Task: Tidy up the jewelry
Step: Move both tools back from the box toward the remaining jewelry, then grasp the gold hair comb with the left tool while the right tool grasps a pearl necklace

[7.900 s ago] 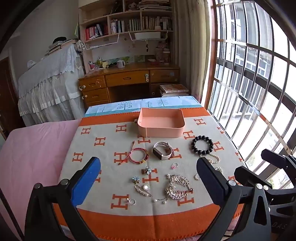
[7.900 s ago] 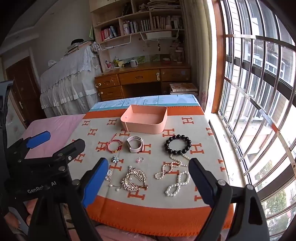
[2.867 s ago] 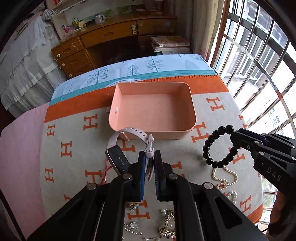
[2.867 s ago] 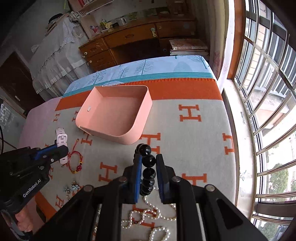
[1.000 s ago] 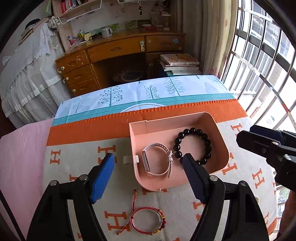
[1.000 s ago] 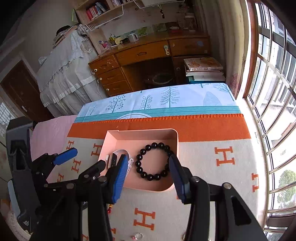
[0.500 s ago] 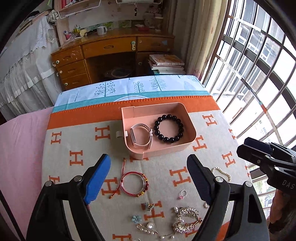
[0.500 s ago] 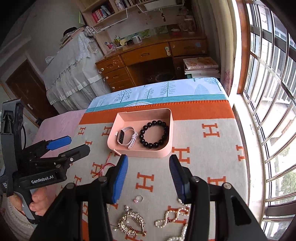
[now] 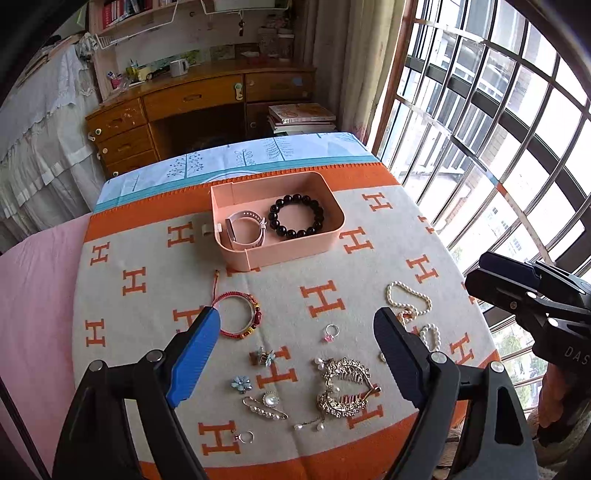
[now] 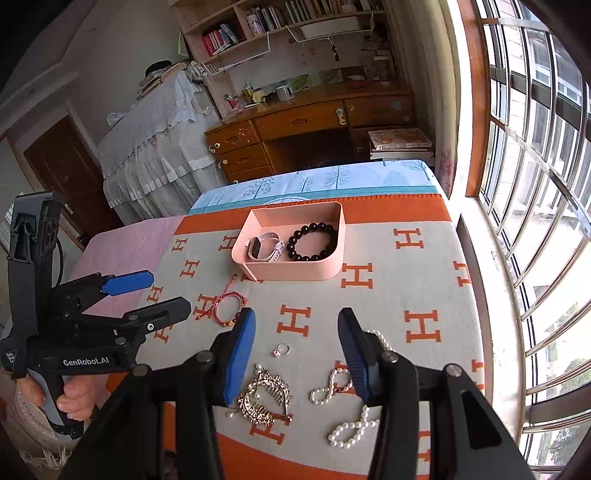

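A pink tray holds a pale pink watch and a black bead bracelet. On the blanket lie a red string bracelet, a small ring, a gold hair comb, a pearl necklace, flower earrings and a pearl brooch. My left gripper is open and empty above the near jewelry. My right gripper is open and empty above the ring.
The orange and beige blanket covers a table, with a pink sheet to the left. A barred window runs along the right. A wooden desk and bookshelf stand beyond the far edge.
Both grippers have pulled back toward the near edge and stay open. More of the near jewelry has come into view. The watch and black bracelet lie still in the tray.
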